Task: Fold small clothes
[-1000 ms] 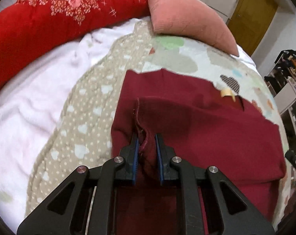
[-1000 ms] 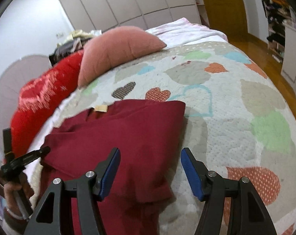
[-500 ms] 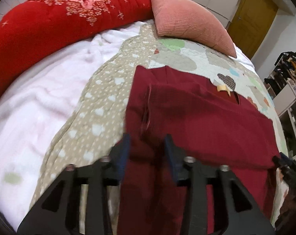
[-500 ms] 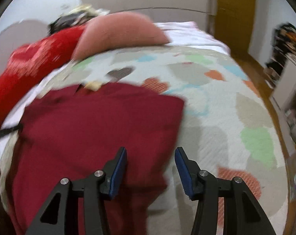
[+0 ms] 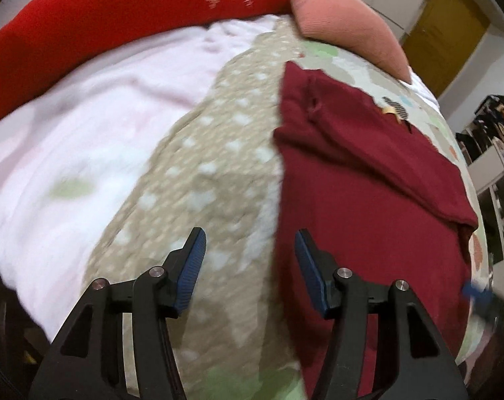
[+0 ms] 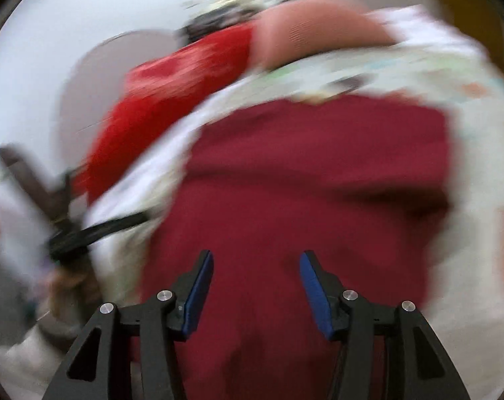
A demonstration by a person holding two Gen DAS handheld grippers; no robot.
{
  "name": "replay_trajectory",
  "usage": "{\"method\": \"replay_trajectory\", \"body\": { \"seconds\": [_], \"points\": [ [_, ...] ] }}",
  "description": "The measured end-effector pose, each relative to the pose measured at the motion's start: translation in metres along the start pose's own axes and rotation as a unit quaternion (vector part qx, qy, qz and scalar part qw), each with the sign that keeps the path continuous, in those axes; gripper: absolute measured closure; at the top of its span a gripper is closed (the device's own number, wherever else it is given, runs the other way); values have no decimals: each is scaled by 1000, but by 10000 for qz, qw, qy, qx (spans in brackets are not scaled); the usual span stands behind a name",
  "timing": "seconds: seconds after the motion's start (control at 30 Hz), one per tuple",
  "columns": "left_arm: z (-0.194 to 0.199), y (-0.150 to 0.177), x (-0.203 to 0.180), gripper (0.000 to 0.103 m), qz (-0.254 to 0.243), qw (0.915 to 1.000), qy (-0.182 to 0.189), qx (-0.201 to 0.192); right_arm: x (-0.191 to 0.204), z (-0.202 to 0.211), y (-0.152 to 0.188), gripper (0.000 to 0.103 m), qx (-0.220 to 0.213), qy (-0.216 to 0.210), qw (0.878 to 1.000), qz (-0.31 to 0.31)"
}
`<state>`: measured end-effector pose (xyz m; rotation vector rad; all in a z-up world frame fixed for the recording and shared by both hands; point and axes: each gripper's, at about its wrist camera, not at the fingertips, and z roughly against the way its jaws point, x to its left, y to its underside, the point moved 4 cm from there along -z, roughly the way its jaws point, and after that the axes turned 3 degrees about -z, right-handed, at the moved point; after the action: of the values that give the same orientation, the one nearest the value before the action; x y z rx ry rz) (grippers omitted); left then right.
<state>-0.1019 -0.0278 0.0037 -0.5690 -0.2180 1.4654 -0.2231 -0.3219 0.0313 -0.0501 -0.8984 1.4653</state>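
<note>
A dark red garment (image 5: 368,180) lies partly folded on the bed, its sides turned in and a tan label near its collar. It also fills the middle of the right wrist view (image 6: 301,200), which is blurred. My left gripper (image 5: 250,250) is open and empty, above the beige quilt just off the garment's left edge. My right gripper (image 6: 255,273) is open and empty, above the near part of the garment. The left gripper shows at the left of the right wrist view (image 6: 85,230).
A patterned quilt (image 5: 192,180) covers the bed, with a white blanket (image 5: 68,126) to its left. A red bedcover (image 5: 102,10) and a pink pillow (image 5: 345,23) lie at the head. A yellow door (image 5: 448,26) and shelves (image 5: 498,180) stand at the right.
My left gripper let go of the garment's sleeve, opened and drew back to the left off the cloth. My right gripper swung left over the garment, staying open.
</note>
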Motion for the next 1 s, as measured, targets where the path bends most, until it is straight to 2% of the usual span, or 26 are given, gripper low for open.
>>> {"method": "replay_trajectory", "body": {
  "seconds": [0.03,0.13,0.23,0.3,0.33,0.37,0.43,0.47,0.53,0.6,0.7,0.77,0.83,0.93,1.0],
  "points": [
    [4,5,5,48,62,10000,22,14,17,-10,13,51,226,-329,9991,149],
    [15,13,10,48,72,10000,38,-28,56,-34,47,51,819,-839,9913,604],
    [27,21,13,48,36,10000,43,-65,79,-54,75,51,1137,-878,9856,892],
    [35,26,14,48,68,9999,118,-84,95,-65,90,51,1257,-726,9818,1225],
    [39,29,14,48,91,9998,161,-89,108,-68,98,52,1280,-619,9771,1581],
    [42,31,15,48,113,9997,200,-84,118,-71,102,54,1303,-659,9727,1804],
    [48,34,14,48,141,9995,280,-65,152,-74,116,54,1428,-1181,9605,2078],
    [51,35,14,48,145,9994,319,-67,161,-78,120,54,1467,-1295,9571,2136],
    [59,38,14,48,180,9991,376,-97,171,-82,129,54,1536,-1259,9532,2279],
    [63,42,13,45,174,9989,436,-91,162,-76,129,54,1491,-1060,9566,2269],
    [65,55,10,40,44,9987,507,-27,129,-44,116,54,1070,-668,9710,2029],
    [64,67,7,40,-97,9985,521,111,90,-9,106,52,672,-307,9850,1560],
    [61,83,5,40,-260,9976,564,312,50,24,105,51,450,0,9940,998],
    [62,102,2,40,-379,9966,574,452,-1,63,116,50,269,473,9978,366],
    [64,111,1,40,-395,9965,567,477,-33,83,132,47,334,823,9960,12]
  ]
}}
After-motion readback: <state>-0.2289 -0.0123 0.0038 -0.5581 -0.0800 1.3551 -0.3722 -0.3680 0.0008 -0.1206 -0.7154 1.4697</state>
